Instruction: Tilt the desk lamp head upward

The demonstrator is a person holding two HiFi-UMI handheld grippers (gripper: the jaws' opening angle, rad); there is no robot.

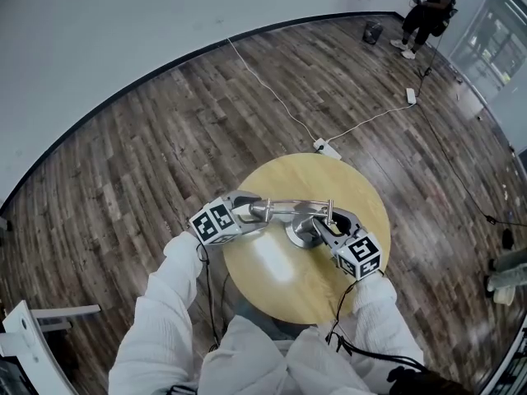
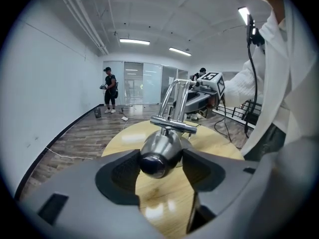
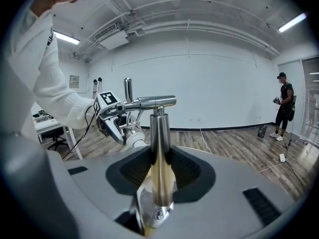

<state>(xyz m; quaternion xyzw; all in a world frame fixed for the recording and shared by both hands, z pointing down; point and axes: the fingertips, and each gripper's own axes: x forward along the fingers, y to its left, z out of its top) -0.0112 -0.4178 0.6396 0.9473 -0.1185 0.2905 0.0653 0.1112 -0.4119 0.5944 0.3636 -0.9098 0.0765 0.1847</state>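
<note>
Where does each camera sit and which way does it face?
Head view: head-mounted, steeply down on round wooden table; white sleeves, left gripper, right gripper show.
Left gripper view: along jaws clamping shiny metal lamp head; right sleeve shows.
Right gripper view: along jaws clamping chrome lamp post; left sleeve shows.
Shared: lamp crossbar.
</note>
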